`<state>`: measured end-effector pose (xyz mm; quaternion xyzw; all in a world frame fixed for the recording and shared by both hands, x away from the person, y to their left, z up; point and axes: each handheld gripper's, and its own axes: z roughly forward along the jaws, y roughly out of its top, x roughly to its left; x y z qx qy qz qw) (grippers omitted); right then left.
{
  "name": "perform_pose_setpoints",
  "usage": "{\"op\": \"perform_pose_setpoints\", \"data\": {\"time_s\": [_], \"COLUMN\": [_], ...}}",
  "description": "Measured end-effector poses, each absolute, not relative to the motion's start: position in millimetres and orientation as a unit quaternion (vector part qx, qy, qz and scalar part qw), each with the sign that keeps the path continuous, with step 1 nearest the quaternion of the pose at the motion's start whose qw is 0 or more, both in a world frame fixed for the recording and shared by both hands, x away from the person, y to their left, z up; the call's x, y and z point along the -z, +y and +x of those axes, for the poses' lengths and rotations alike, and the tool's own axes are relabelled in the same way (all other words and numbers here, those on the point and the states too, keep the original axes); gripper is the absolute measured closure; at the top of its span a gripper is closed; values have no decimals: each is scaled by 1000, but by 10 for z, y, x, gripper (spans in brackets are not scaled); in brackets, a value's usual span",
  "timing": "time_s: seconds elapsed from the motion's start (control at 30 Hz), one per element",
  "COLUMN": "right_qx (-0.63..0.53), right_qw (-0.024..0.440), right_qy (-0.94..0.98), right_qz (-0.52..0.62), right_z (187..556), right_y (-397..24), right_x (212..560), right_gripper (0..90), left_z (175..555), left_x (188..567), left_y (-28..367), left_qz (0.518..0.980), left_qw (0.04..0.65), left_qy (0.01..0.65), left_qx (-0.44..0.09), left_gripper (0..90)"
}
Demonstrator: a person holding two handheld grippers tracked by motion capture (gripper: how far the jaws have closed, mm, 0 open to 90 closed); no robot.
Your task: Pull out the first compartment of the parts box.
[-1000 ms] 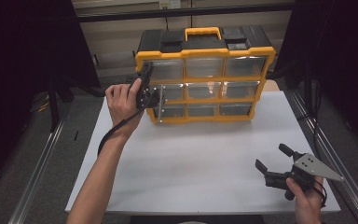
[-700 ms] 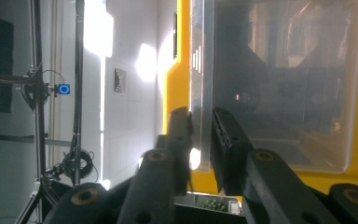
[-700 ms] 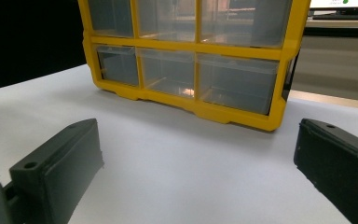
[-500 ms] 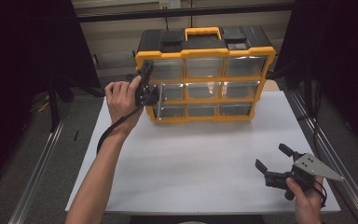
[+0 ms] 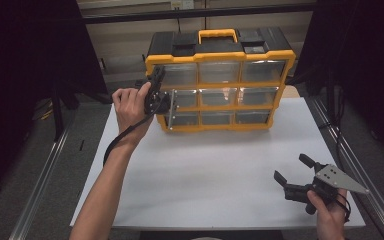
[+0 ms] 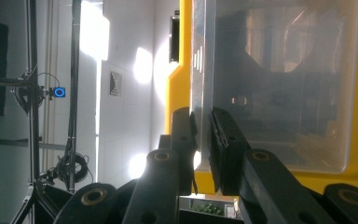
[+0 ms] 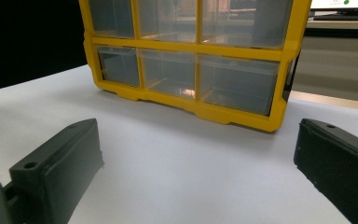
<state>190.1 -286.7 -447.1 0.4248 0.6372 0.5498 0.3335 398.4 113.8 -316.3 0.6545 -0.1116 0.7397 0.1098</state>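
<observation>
A yellow and black organizer (image 5: 220,50) with three rows of clear drawers stands at the back of the white table (image 5: 215,165). My left gripper (image 5: 166,102) is at its left side, shut on the front edge of the middle-left clear drawer (image 5: 181,98), which sticks out a little. In the left gripper view the two jaws pinch that drawer's clear front lip (image 6: 200,70), with the left gripper (image 6: 204,120) turned on its side. My right gripper (image 5: 290,167) is held low over the table's front right, open, with nothing between its jaws. Ahead of the right gripper (image 7: 198,140), the organizer (image 7: 233,116) faces it.
Metal rails (image 5: 355,165) run along both sides of the table. A black carrying handle area with a yellow grip (image 5: 218,35) tops the organizer. White table surface lies between the organizer and the right gripper.
</observation>
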Motion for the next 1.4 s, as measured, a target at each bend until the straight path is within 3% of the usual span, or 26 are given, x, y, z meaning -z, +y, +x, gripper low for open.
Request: {"op": "perform_pose_setpoints", "data": {"time_s": [1.4], "right_qx": [-551], "right_qw": [331], "right_qy": [638], "right_qz": [425], "right_z": [1896], "right_y": [-2866], "right_x": [4474], "right_gripper": [1], "left_z": [3756], "left_x": [3183], "left_y": [1198], "left_qz": [644], "left_qw": [123], "left_qy": [-123], "left_qx": [-745], "left_gripper": [810]}}
